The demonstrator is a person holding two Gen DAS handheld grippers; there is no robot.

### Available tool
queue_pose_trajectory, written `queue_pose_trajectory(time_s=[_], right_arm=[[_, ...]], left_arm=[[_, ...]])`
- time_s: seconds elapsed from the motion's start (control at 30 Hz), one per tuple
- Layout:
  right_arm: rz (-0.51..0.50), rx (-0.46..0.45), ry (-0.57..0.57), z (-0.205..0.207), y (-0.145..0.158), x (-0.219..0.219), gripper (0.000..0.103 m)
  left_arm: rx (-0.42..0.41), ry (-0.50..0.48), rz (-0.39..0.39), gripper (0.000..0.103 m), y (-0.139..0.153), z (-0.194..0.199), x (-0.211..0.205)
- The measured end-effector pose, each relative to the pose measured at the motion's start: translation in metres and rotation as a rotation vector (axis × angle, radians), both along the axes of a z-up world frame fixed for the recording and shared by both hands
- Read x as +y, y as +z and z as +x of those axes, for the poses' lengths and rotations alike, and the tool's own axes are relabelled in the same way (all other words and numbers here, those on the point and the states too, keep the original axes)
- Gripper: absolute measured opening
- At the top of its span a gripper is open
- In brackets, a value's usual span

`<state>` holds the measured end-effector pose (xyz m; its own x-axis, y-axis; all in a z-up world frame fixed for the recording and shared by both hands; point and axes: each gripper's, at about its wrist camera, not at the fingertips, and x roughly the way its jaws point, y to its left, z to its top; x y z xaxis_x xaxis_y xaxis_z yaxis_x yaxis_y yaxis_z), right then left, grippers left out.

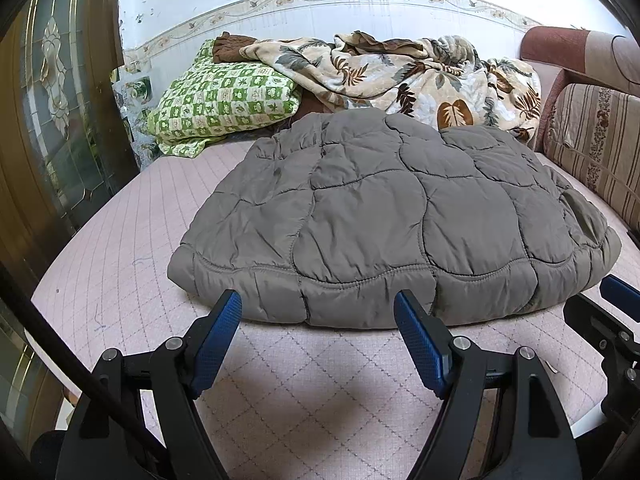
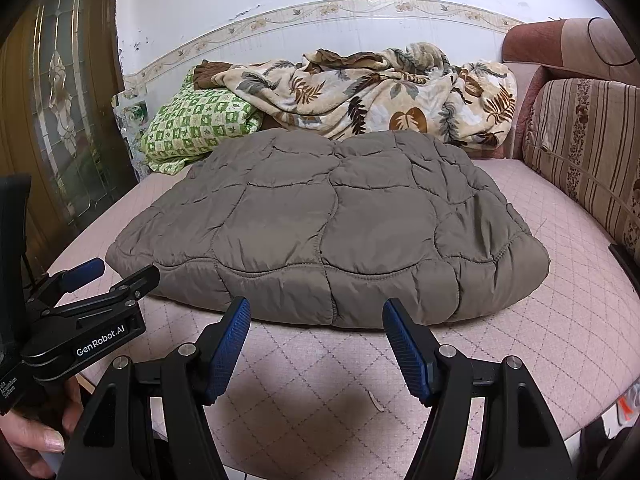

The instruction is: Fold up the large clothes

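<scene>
Left claw point(image 1: 318, 308) and right claw point(image 2: 316, 314), both wide w/ nothing between the pads, hang side by side just short of the jacket's point(image 1: 384, 216) near hem, tilted down at it – apparently lined up for a two-point pinch on that edge. The grey quilted jacket lies flat mid-bed point(image 1: 120, 248), already a squarish bundle, so prob. partly folded. Beyond the jacket, by the wall: green pillow point(image 1: 224, 100), leaf-print blanket point(image 1: 420, 76).
</scene>
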<state>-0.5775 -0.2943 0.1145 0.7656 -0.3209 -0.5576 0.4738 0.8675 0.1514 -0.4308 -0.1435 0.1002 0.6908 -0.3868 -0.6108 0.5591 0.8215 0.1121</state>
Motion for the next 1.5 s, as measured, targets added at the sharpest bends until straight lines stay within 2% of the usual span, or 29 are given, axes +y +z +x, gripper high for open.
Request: queue_pose_trajectory(time_s=[0.33,0.47,0.67,0.73,0.83,0.97,1.07,1.2,1.33,1.5], right_arm=[[-0.003,0.005,-0.008,-0.002,0.0,-0.001,0.073],[-0.005,0.008,-0.015,-0.001,0.0,-0.002,0.073],[-0.008,0.006,-0.019,-0.003,0.0,-0.003,0.073],[-0.008,0.008,-0.023,-0.004,0.0,-0.003,0.073],[-0.002,0.004,-0.027,-0.006,0.001,-0.005,0.073],[0.001,-0.007,-0.032,-0.01,0.003,-0.007,0.074],[0.009,-0.019,-0.033,-0.012,0.004,-0.009,0.074],[0.019,-0.022,-0.033,-0.012,0.004,-0.011,0.074],[0.019,-0.023,-0.03,-0.01,0.005,-0.01,0.075],[0.005,-0.022,-0.033,-0.011,0.005,-0.006,0.075]], left_arm=[[-0.024,0.006,-0.01,0.079,0.009,0.003,0.004],[-0.048,0.017,-0.025,0.088,0.019,0.003,0.009],[-0.058,-0.042,-0.035,0.095,0.04,-0.002,0.01],[-0.079,-0.041,-0.047,0.095,0.047,-0.005,0.014],[-0.156,-0.018,-0.073,0.096,0.063,-0.011,0.022],[-0.22,-0.004,-0.038,0.096,0.082,-0.016,0.026],[-0.219,-0.018,-0.062,0.096,0.093,-0.018,0.035],[-0.225,0.01,0.035,0.096,0.101,-0.024,0.033],[-0.232,0.023,0.04,0.096,0.102,-0.03,0.037],[-0.145,0.034,0.029,0.096,0.098,-0.02,0.046]])
